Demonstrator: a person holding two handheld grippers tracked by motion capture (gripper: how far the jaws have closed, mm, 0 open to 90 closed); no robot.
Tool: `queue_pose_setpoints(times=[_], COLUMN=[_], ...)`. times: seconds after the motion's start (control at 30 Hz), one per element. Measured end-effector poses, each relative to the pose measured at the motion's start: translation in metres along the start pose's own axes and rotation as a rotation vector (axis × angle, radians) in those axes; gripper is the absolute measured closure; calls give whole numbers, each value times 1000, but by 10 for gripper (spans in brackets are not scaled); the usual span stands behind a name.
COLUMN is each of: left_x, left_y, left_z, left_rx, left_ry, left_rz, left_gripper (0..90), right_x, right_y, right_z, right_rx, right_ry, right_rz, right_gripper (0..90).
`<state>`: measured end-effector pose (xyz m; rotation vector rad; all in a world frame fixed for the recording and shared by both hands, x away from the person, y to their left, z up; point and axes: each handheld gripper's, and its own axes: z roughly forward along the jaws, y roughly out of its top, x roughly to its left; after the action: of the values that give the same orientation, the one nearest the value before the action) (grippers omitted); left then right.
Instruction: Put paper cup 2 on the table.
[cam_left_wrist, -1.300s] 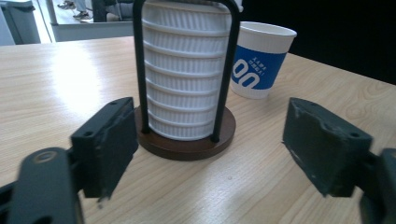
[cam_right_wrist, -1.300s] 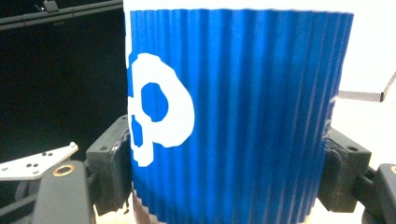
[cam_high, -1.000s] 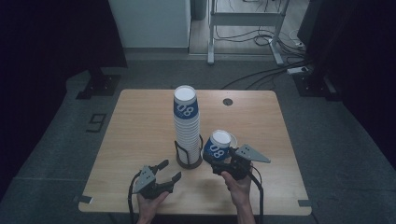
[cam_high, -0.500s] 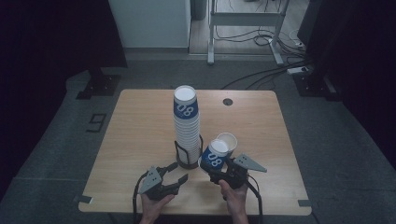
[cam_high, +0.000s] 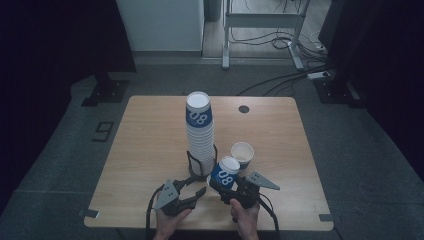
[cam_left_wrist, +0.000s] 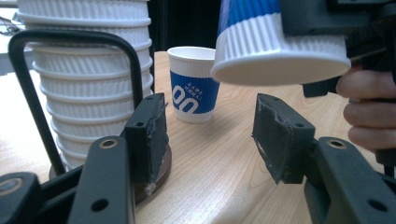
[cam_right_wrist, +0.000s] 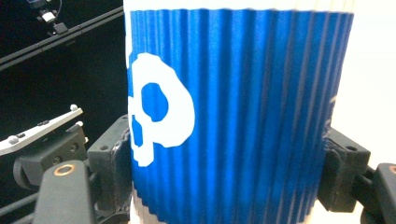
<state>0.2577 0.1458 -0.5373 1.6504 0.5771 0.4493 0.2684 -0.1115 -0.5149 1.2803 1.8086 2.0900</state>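
Observation:
A tall stack of blue-and-white ribbed paper cups (cam_high: 199, 131) stands in a black wire holder (cam_high: 202, 169) at mid table. One single cup (cam_high: 242, 154) stands upright just right of it. My right gripper (cam_high: 223, 183) is shut on another blue cup (cam_high: 225, 172), held tilted above the table in front of the stack; the right gripper view has that cup (cam_right_wrist: 233, 112) squeezed between both pads. My left gripper (cam_high: 196, 186) sits beside the holder's base, its jaws having just narrowed with nothing between them. In the left gripper view (cam_left_wrist: 215, 126) the held cup's base (cam_left_wrist: 280, 56) hangs above and beyond them.
The wooden table (cam_high: 150, 145) has a round cable hole (cam_high: 243, 108) at the back. Black cables trail from both grippers to the front edge. Dark floor, a desk frame and cables lie beyond the table's far edge.
The right gripper has come down and toward the front left with its blue cup, now tilted. A single cup now stands apart behind it. The left jaws have narrowed.

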Motion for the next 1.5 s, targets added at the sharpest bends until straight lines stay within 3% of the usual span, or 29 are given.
queue_pose_setpoints(times=[0.07,0.27,0.77,0.97,1.07,1.23,1.5], left_x=[-1,-4,-10,-11,-12,-10,-8], left_y=[0,0,0,0,0,-2,-2], left_z=[1,6,14,16,15,13,10], left_rx=[-3,-13,-53,-62,-76,-68,-23], left_ry=[-12,-29,-1,31,63,56,21], left_rz=[3,23,50,57,61,64,48], left_gripper=[469,469,581,597,672,813,827], right_x=[-2,-1,6,9,9,10,11], right_y=[-4,-8,-18,-21,-21,-18,-13], right_z=[1,3,11,14,16,16,15], right_rx=[-4,8,37,63,69,63,34], right_ry=[8,8,62,82,98,112,70], right_rz=[32,40,64,73,88,63,-3], right_gripper=[216,214,213,211,203,158,114])
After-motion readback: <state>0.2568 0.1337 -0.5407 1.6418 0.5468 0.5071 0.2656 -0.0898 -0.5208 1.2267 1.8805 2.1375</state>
